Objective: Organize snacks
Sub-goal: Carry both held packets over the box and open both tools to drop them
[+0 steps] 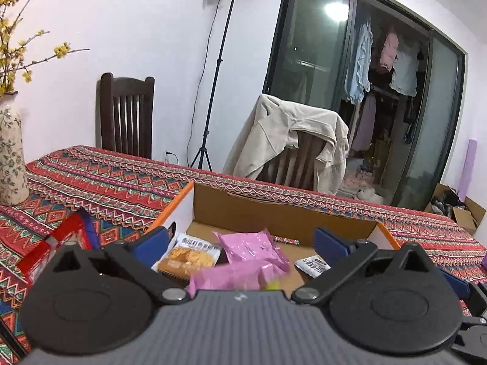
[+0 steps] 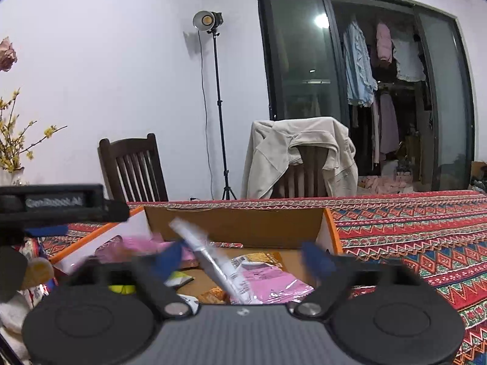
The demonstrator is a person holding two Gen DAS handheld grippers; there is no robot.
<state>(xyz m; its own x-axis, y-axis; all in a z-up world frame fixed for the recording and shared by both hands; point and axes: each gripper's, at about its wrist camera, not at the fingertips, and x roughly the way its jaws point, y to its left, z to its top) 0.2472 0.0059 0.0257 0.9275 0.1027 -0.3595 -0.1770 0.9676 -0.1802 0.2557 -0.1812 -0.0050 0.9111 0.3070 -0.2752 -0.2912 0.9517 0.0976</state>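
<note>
Both grippers' fingers spread wide, empty, over the cardboard box (image 1: 274,216) on the patterned tablecloth (image 1: 121,182).

Brown cardboard box (image 1: 274,213) with orange edging; pink snack packets (image 1: 255,246) inside. Red geometric zigzag-patterned cloth (image 1: 121,179) over tabletop. Cream floral vase (image 1: 10,152); blue-tipped black tool (image 1: 243,240).

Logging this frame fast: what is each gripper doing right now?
Left gripper: open, holding nothing, above the cardboard box.
Right gripper: open; a blurred white packet sits between its fingers, ungripped.
</note>
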